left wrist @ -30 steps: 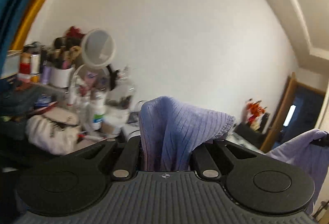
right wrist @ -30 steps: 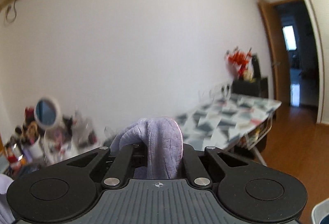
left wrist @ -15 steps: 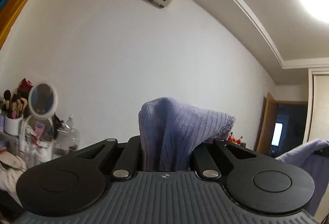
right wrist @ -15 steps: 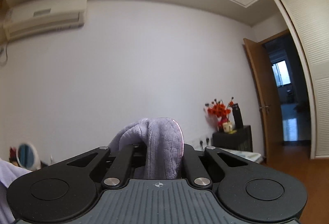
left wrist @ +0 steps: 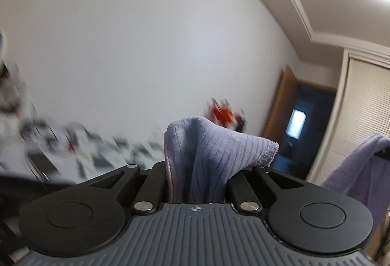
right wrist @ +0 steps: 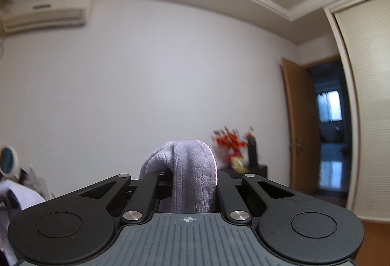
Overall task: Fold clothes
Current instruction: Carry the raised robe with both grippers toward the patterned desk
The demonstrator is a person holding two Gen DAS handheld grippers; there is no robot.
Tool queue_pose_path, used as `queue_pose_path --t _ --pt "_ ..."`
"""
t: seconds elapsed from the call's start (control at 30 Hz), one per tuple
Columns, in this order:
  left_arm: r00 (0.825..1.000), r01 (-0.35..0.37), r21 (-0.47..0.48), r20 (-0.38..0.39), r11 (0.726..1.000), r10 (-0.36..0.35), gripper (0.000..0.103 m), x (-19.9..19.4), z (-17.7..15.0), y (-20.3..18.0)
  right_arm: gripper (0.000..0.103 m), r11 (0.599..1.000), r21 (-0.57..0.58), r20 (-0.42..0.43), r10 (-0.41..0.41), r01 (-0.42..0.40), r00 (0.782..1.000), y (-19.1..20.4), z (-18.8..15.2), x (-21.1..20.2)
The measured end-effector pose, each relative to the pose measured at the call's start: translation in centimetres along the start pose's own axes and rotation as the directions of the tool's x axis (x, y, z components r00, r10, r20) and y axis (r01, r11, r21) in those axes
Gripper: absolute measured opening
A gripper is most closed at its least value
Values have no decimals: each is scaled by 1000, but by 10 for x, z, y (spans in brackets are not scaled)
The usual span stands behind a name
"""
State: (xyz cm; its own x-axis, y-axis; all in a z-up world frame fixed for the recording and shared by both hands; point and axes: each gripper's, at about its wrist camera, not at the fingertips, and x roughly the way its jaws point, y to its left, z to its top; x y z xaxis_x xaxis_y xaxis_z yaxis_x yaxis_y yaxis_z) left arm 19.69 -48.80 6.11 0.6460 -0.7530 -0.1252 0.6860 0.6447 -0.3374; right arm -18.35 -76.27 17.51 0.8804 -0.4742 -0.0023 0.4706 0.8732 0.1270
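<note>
Nearest the lens in the left wrist view, the left gripper [left wrist: 197,183] is clamping a bunched fold of the lavender ribbed garment [left wrist: 209,151], its jaws squeezing in against the cloth, which is rising out of them at the lower centre of the frame. More of the same fabric is hanging at the right edge. In the right wrist view, the right gripper [right wrist: 192,190] is pinching another rolled edge of the garment [right wrist: 192,168] at the lower centre, jaws pressing tight on it, while a pale piece of fabric is showing at the lower left edge. Farther back, red flowers [right wrist: 229,141] are standing on a dark cabinet right of centre, a wooden door [right wrist: 299,127] is standing open at the right, and an air conditioner [right wrist: 46,9] is sitting in the upper left.
</note>
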Motion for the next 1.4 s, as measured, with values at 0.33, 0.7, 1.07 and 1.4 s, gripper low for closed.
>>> queue_pose_path --t 0.33,0.7,1.07,1.4 --pt "977 141 -13 -159 990 -141 8 110 -37 -16 6 975 56 -42 -213 215 976 -89 -4 40" --pt "980 201 -25 13 979 -201 8 281 88 15 6 977 73 13 -202 200 979 -77 76 277" --pt "890 28 67 453 997 -55 8 332 269 52 6 994 110 308 -7 -29 951 -26 215 501" --pt "805 -242 58 569 969 167 8 370 289 27 6 953 128 287 229 -274 930 -50 199 660"
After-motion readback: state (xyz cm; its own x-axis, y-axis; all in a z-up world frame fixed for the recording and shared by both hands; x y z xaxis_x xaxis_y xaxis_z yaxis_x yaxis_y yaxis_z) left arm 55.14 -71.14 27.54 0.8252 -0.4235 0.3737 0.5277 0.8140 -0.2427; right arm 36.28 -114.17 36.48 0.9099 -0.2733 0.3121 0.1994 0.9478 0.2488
